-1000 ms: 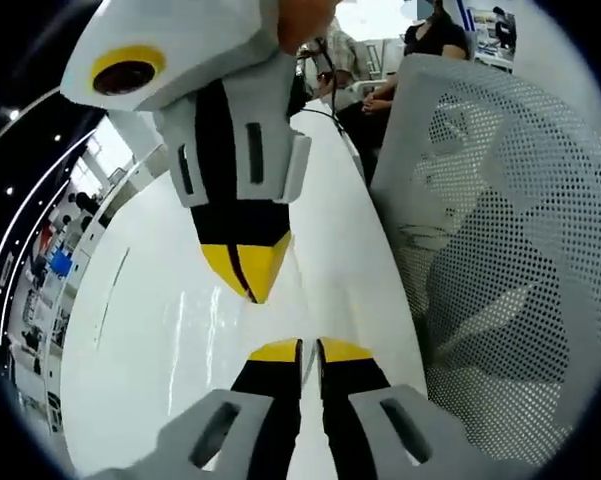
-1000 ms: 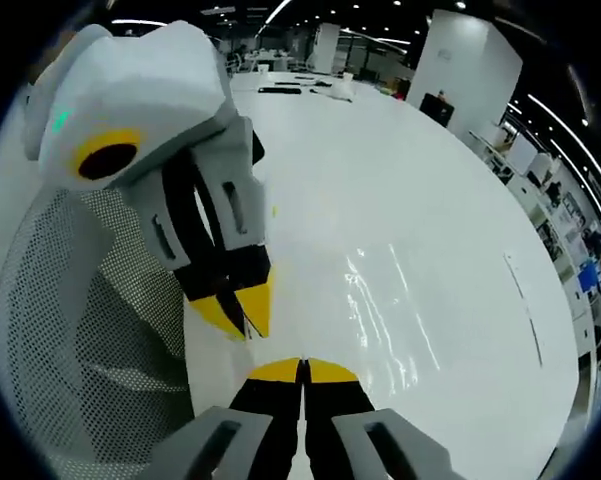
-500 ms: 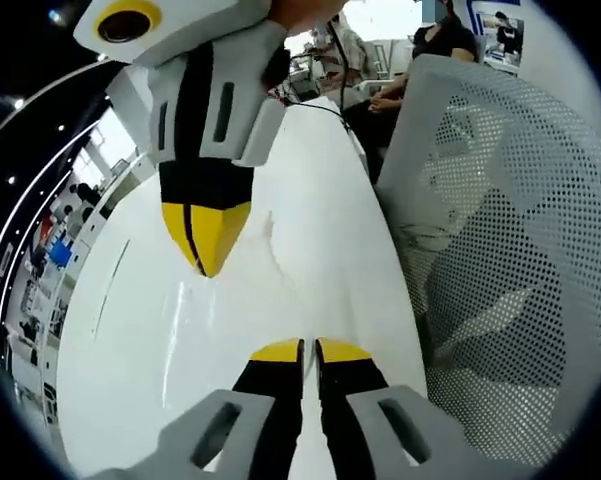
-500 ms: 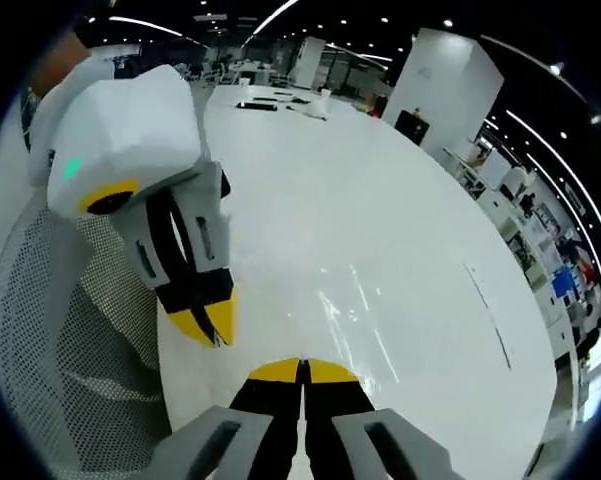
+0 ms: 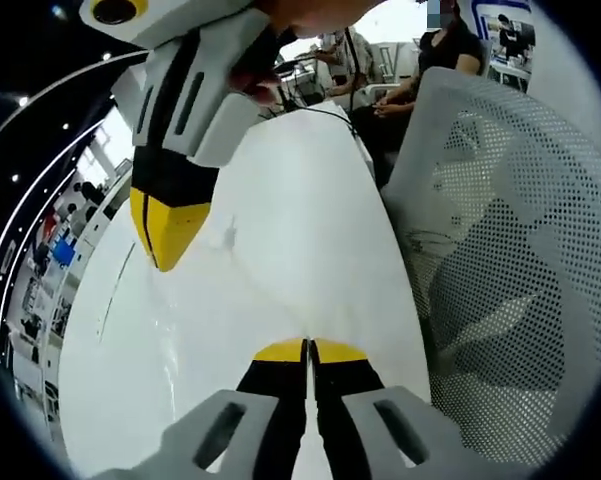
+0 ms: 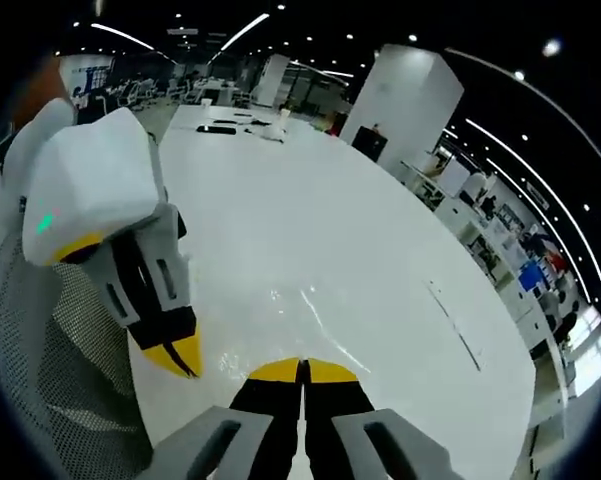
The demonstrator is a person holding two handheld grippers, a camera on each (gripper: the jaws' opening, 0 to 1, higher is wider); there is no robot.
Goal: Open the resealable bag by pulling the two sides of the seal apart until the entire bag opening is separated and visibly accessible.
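- The desk [image 6: 380, 260] is the largest item: a long white glossy top. I judge both grippers are held above it so the bag has a flat surface under it while it is worked.
- A white mesh chair [image 5: 510, 260] stands just beside the desk edge, with its perforated back at the right of the left gripper view and at the lower left of the right gripper view [image 6: 50, 380]. I take it as furniture only, not part of the job.
- The bag: I see thin glinting creases of clear film between the two grippers, over the desk [image 5: 230, 235] [image 6: 300, 300]. I judge this to be the resealable bag stretched between them, but its outline and seal are too faint to confirm.
- Right gripper [image 6: 302, 368]: its own yellow-tipped jaws are clenched together. It comes into the left gripper view from the upper left [image 5: 170, 225], tips closed. Whether film is pinched I cannot tell.
- Left gripper [image 5: 307, 350]: jaws likewise clenched, with only a hairline between the tips. It shows at the left of the right gripper view [image 6: 175, 355]. Grip on the bag not confirmed.
- I judge the grippers are held apart and facing each other to pull the seal sides away from one another. The opening is not visibly separated.
- People sit at the far end of the desk [image 5: 430, 55].
- Writing: none legible on the grippers, the chair or the bag.
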